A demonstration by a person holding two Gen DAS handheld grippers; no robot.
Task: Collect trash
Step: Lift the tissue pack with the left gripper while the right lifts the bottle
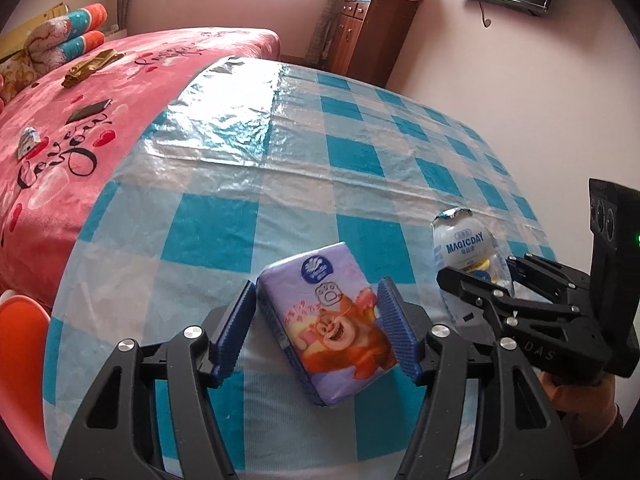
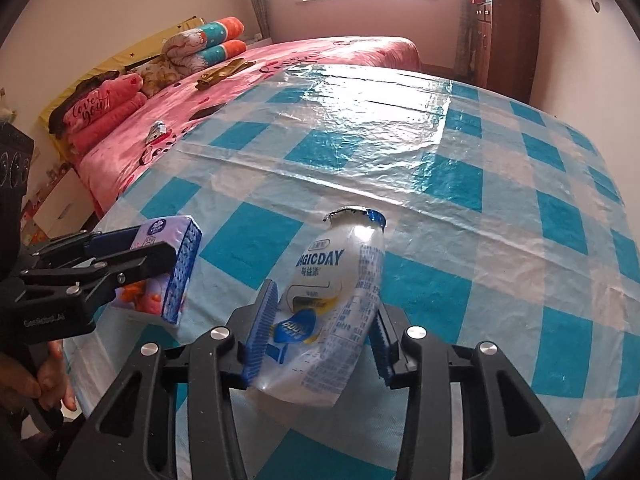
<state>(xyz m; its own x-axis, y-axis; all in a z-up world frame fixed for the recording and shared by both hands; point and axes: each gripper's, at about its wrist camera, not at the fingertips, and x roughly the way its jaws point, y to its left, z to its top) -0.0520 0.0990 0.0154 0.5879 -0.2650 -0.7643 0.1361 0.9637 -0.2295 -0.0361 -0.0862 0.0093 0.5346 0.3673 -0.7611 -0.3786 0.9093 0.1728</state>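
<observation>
My left gripper (image 1: 318, 296) is shut on a purple tissue pack (image 1: 332, 328) with a cartoon bear, its blue pads pressed on both sides, above the checked table (image 1: 280, 184). It also shows in the right wrist view (image 2: 176, 264). My right gripper (image 2: 326, 316) is shut on an empty white MAGICDAY bottle (image 2: 340, 292) with a torn foil lid. In the left wrist view the right gripper (image 1: 480, 280) holds the bottle (image 1: 464, 248) just right of the tissue pack.
A pink bed (image 1: 80, 120) stands left of the table, with a phone (image 1: 88, 110), a gold wrapper (image 1: 90, 66), a small silver wrapper (image 1: 28, 142) and rolled blankets (image 1: 68, 36). A wooden cabinet (image 1: 372, 36) stands at the back. An orange chair (image 1: 20, 352) is at the lower left.
</observation>
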